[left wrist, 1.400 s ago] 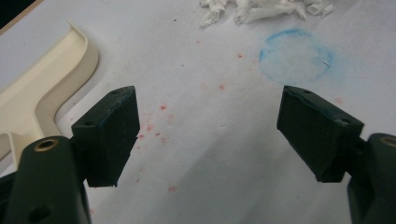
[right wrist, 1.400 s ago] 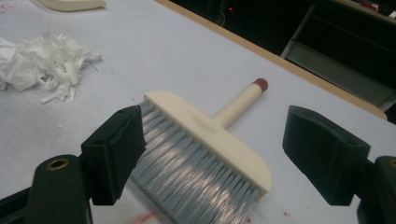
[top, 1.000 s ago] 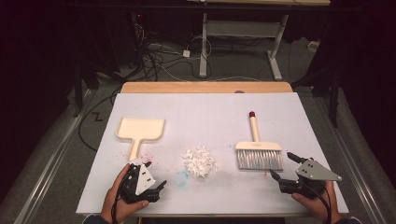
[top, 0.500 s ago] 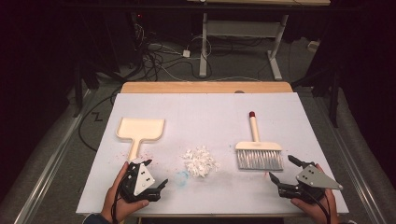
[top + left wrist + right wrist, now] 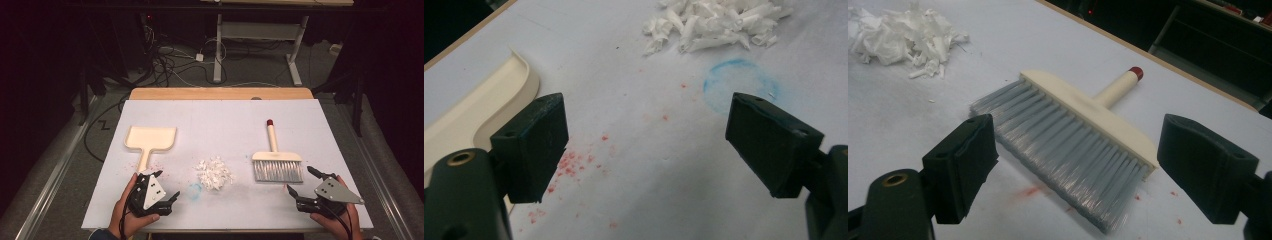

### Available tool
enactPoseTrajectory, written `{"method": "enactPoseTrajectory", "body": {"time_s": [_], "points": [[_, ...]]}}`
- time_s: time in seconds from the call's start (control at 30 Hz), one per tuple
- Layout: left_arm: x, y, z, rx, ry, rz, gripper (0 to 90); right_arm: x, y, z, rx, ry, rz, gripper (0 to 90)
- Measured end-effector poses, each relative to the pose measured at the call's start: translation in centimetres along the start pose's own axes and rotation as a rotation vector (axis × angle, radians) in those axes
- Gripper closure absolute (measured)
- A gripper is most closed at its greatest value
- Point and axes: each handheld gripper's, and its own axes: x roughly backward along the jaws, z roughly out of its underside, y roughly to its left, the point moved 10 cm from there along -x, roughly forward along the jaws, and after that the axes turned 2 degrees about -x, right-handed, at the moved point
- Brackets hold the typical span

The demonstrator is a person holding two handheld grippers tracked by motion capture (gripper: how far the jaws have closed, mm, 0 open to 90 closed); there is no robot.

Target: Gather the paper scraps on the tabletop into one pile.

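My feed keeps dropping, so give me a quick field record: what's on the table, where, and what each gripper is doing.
table: white sheet over a wooden top
dustpan: left side, flat, handle toward the person
paper scraps: piled in the middle
brush: right side, flat, bristles toward the person, red-tipped handle pointing away
stains: blue ring near the scraps, red specks beside the dustpan handle
left gripper: open, empty, near the dustpan handle
right gripper: open, empty, just short of the bristles
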Motion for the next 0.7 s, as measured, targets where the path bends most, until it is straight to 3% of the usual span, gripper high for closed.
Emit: {"method": "enactPoseTrajectory", "body": {"time_s": [0.33,0.7], "points": [[-0.11,0.03,0.08,-0.004,0.008,-0.001,16.2,-0.20,0.12,0.11,0.007,0.012,-0.014,16.8],[-0.23,0.21,0.02,0.006,0.011,-0.008,16.2,0.07,-0.47,-0.37,0.017,-0.004,0.016,16.8]]}}
